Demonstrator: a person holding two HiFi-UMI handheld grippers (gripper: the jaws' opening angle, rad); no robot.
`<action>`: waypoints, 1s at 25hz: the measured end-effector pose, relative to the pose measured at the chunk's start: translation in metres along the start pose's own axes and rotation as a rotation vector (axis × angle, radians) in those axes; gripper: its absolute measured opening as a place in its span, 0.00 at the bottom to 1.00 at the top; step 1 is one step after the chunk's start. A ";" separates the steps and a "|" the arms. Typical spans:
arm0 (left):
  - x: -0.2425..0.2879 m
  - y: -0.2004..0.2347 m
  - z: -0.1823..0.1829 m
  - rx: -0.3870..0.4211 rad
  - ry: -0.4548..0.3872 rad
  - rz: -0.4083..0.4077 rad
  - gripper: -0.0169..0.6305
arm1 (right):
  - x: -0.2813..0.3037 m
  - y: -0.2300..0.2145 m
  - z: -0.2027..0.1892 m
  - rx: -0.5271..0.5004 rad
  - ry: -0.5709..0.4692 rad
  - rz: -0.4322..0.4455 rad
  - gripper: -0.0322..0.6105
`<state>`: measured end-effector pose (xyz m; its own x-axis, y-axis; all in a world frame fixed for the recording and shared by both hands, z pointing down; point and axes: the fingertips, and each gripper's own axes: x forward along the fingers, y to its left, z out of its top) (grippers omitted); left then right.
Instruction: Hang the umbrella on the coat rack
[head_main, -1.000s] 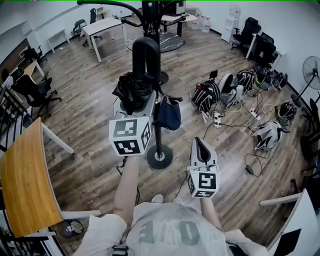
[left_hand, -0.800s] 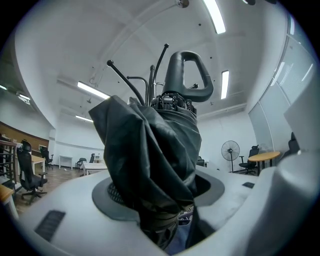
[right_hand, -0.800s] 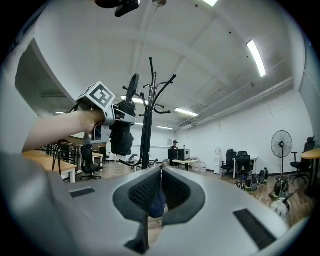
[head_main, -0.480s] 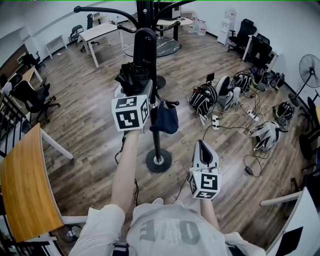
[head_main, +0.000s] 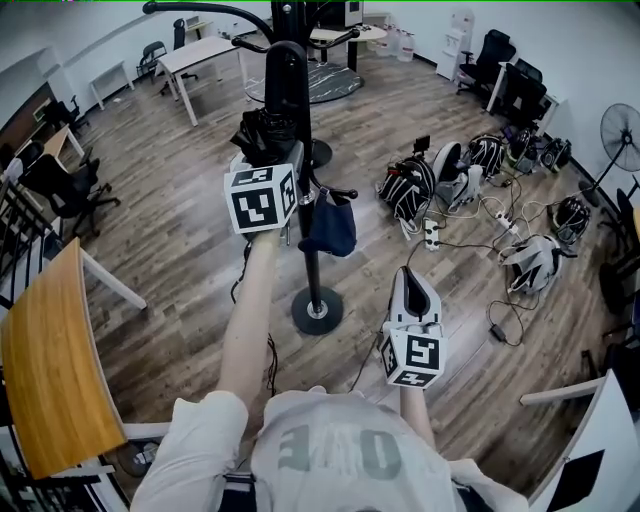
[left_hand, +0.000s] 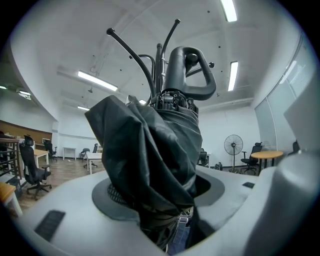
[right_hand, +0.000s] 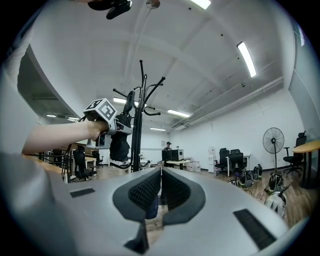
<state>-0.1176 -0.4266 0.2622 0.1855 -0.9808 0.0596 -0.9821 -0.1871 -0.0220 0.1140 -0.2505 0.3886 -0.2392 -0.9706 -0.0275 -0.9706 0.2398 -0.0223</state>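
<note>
Right hand-held gripper (head_main: 407, 274) is low by my torso, pointing level. Its jaws are closed on each other with nothing between them.

Left hand-held gripper (left_hand: 161, 202) is out at arm's length, clamped on the umbrella (left_hand: 150, 150). The folded black canopy is bunched between the pads and the umbrella stands upright, with its loop handle (left_hand: 189, 70) above the jaws.

The handle sits right up against the coat rack (head_main: 313, 262) pole, level with the upper hooks (left_hand: 129, 49). I can't tell if it touches one.

A dark blue bag (head_main: 330, 228) hangs on a lower hook, just right of my left hand-held gripper.

Beyond the rack are packs and cables (head_main: 455, 190) on the floor.
</note>
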 end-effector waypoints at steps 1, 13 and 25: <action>0.001 0.001 0.000 0.005 0.003 0.007 0.48 | 0.000 0.000 0.000 0.001 -0.002 -0.001 0.10; -0.011 0.005 0.000 0.016 -0.015 0.147 0.48 | 0.009 0.009 0.003 0.002 -0.003 0.026 0.10; -0.031 -0.001 -0.002 0.020 -0.062 0.143 0.48 | 0.005 0.010 -0.007 -0.007 0.027 0.045 0.10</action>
<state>-0.1224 -0.3957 0.2621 0.0464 -0.9989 -0.0072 -0.9979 -0.0460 -0.0458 0.1033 -0.2534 0.3955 -0.2836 -0.9589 -0.0013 -0.9588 0.2836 -0.0150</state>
